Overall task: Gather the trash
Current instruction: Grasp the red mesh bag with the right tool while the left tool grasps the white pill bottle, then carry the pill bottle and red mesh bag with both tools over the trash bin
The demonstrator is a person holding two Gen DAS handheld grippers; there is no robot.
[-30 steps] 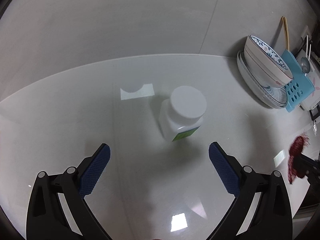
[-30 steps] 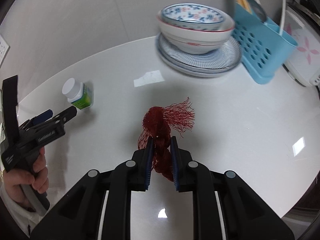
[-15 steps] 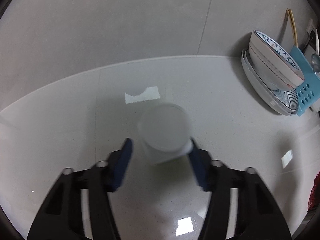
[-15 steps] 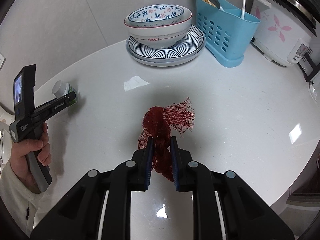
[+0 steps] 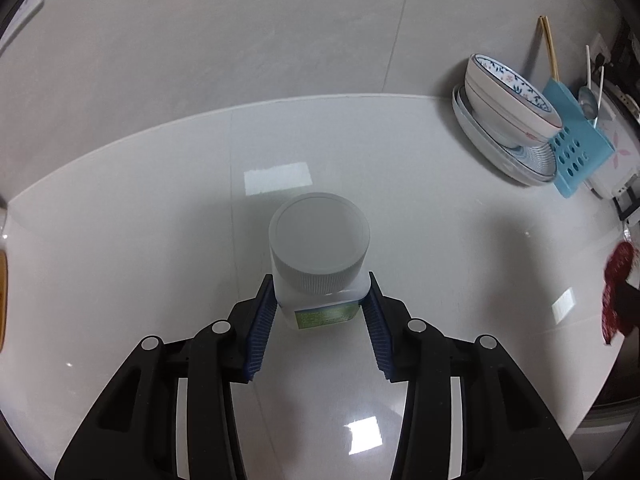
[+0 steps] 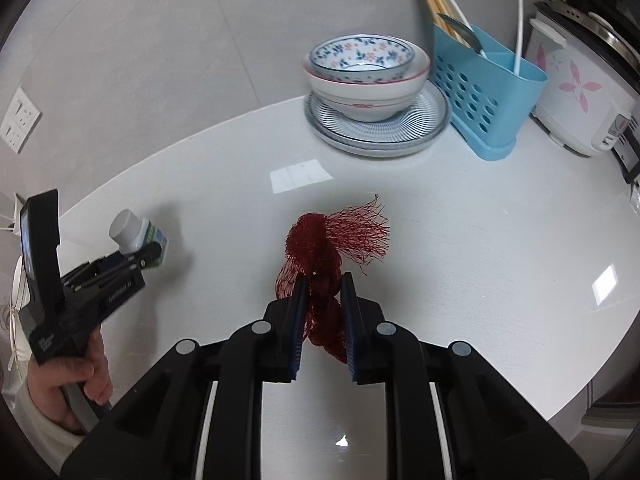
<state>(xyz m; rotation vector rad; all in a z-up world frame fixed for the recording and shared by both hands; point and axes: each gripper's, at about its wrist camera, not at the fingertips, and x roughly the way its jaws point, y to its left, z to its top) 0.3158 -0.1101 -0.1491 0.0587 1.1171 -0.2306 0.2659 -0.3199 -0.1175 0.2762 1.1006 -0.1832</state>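
Right wrist view — bowls (image 6: 366, 76) on plates (image 6: 378, 130), blue caddy (image 6: 486, 88) alongside.

Before me lies a glossy white worktop (image 6: 460, 240), its far edge curved against a wall (image 6: 200, 40) of large pale grey tiles with thin joints. Bright rectangular patches of light (image 6: 301, 175) reflect off the surface. At far right I note stacked striped plates (image 6: 384, 128) bearing nested floral bowls (image 6: 362, 68), a blue perforated utensil caddy (image 6: 480, 92) just beside them holding chopsticks and a spoon, then a white rice cooker (image 6: 576, 92) with pink flowers. A white wall socket (image 6: 18, 118) sits on the left.
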